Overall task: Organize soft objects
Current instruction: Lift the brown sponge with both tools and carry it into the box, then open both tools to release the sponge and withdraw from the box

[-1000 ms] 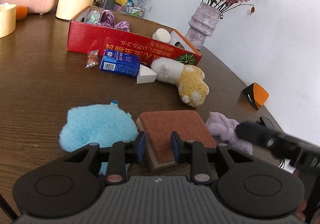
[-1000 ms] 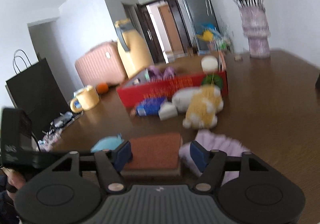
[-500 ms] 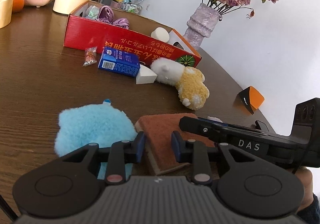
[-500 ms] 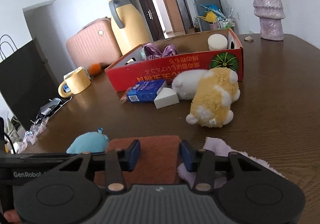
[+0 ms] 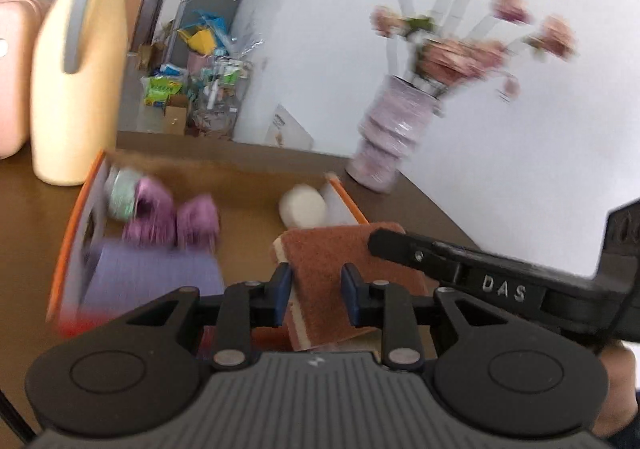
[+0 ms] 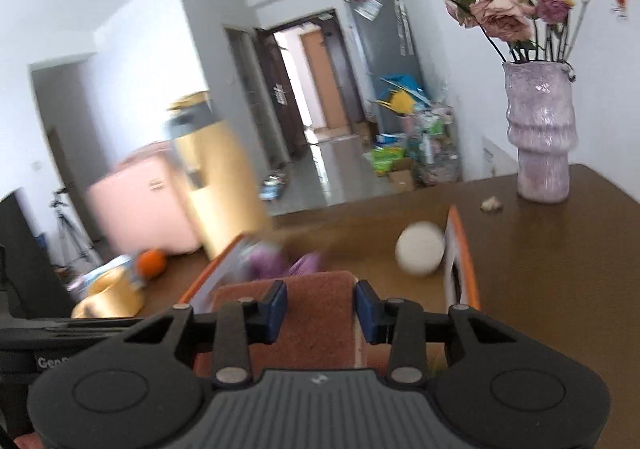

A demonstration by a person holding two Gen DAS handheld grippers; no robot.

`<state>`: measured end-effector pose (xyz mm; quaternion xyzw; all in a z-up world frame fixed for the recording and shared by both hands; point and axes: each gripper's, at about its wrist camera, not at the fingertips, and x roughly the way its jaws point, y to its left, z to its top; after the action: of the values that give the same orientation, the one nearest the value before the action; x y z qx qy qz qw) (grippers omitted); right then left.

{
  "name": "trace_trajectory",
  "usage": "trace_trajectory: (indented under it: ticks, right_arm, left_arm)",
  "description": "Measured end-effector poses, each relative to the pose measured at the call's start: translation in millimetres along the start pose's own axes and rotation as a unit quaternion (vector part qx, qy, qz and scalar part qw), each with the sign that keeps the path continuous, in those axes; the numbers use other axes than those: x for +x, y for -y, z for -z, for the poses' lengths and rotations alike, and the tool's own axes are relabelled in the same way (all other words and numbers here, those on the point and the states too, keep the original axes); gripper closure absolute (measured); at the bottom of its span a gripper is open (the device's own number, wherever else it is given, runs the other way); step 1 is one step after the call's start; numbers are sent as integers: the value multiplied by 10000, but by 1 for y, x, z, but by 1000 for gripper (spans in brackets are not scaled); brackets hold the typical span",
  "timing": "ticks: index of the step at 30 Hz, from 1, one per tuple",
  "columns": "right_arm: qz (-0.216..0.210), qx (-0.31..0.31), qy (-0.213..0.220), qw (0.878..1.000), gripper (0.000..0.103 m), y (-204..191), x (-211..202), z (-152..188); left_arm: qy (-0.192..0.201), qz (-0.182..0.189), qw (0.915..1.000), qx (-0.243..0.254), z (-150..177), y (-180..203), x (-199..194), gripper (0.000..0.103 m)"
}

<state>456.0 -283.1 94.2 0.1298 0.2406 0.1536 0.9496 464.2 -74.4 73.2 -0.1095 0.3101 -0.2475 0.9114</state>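
Both tools grip the brown sponge pad at once: left tool closed on its near edge, right tool closed across its width. Pad hangs tilted above the open box, box interior straight ahead and below

This was a home. A vase of dried roses stood on a wooden table. A pink suitcase and hallway door lay beyond.

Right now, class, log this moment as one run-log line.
left gripper: on sponge | right gripper: on sponge | sponge: above box | ball: in box
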Motion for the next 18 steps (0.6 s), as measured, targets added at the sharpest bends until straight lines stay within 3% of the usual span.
trace_trajectory:
  ticks: [3,6,8,14,18]
  right_arm:
    - [342,-80,-392,9986,66,16,68,-34]
    - [660,-166,-768,9947,68,27,134,-50]
    - [676,-68,-1048,9922,69,31,171,-52]
    - [554,-237,-1689,9838,69,22,232,-50]
    - [908,-633,-1526,9821,72,7,238,-51]
  left_arm:
    - [-271,-113,9990,-351,-42,-30,75,76]
    - [-649,-208,9954,-670,-61,-60,136,76]
    - [-715,-492,9938,-702,-71,-78,162,77]
    - [-921,-902,9895,-660,-77,-109,182,77]
    - [-1023,-1060,9883,-386,-78,-108,184,71]
